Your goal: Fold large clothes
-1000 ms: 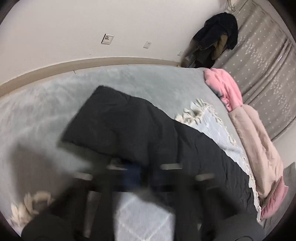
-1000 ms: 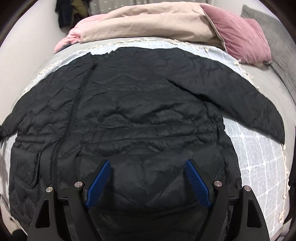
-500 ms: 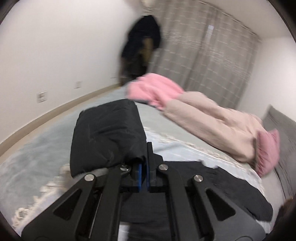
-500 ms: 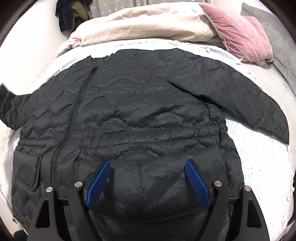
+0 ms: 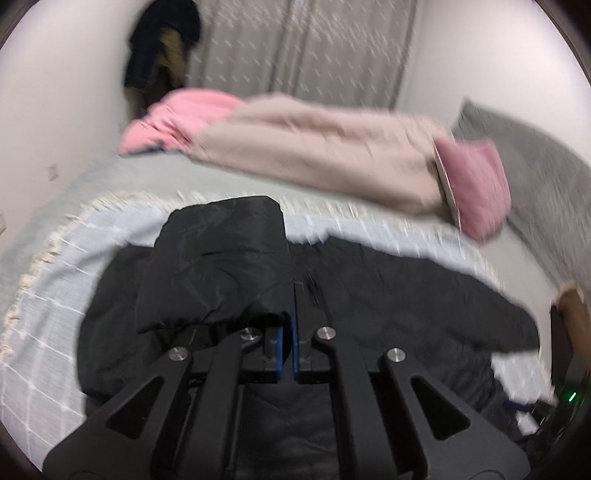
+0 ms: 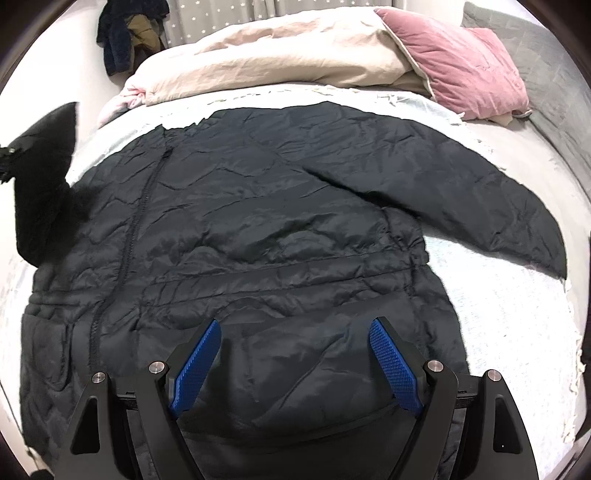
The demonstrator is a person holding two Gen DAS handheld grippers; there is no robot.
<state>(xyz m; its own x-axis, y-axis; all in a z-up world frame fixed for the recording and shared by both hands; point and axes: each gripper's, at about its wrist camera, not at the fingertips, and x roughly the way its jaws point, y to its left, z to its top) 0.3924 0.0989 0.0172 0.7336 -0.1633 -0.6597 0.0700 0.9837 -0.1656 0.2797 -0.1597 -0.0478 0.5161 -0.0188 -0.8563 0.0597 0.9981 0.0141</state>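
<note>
You are in a home bedroom: a bed [image 6: 517,317] under a pale checked, fringed throw [image 5: 48,332], a beige duvet [image 6: 280,55] and pink pillow [image 6: 461,62] heaped at its far side, star-patterned curtains [image 5: 306,48] behind, and dark clothes [image 6: 125,33] hanging against a plain white wall [image 5: 66,92].

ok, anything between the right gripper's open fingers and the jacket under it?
Nothing. In the right wrist view the right gripper stands open over the black jacket, only its quilted fabric showing between the blue pads.
</note>
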